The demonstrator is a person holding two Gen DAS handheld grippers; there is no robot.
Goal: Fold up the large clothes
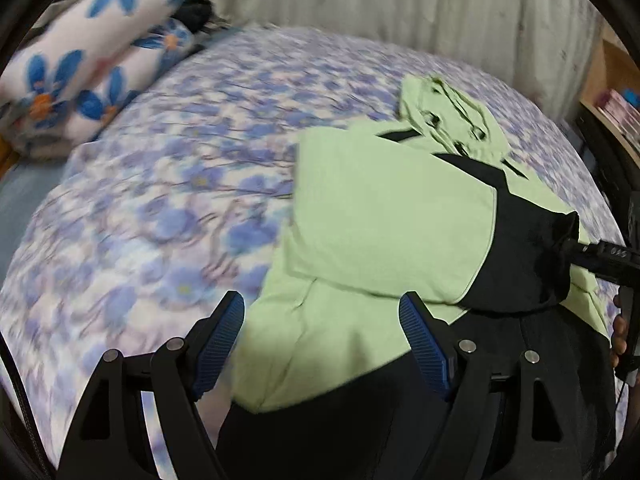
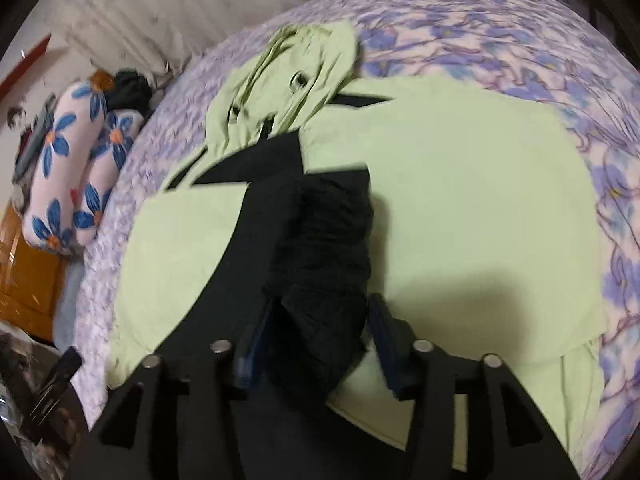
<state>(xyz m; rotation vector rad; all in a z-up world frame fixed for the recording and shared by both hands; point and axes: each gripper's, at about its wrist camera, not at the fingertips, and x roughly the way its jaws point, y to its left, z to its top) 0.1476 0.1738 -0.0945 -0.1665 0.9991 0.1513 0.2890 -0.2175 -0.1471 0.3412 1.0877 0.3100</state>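
Observation:
A light green hooded jacket [image 1: 380, 208] [image 2: 460, 200] with black panels lies flat on the bed, its hood [image 1: 448, 116] [image 2: 288, 76] toward the far wall. One green sleeve is folded across the chest. The black sleeve [image 1: 524, 240] [image 2: 320, 240] runs over the body, its bunched cuff standing between the fingers of my right gripper [image 2: 322, 304] [image 1: 576, 248]; the jaws stand apart and loose around it. My left gripper [image 1: 320, 304] hovers open over the jacket's lower green part with nothing between its blue pads [image 1: 218, 344].
The bed sheet [image 1: 160, 200] [image 2: 520, 40] has a purple flower print. A blue-flowered pillow [image 1: 80, 64] [image 2: 72, 176] lies at the far left. A shelf [image 1: 616, 92] stands beside the bed, a wooden cabinet [image 2: 28, 264] past its other side. A hand [image 1: 620, 332] holds the right gripper.

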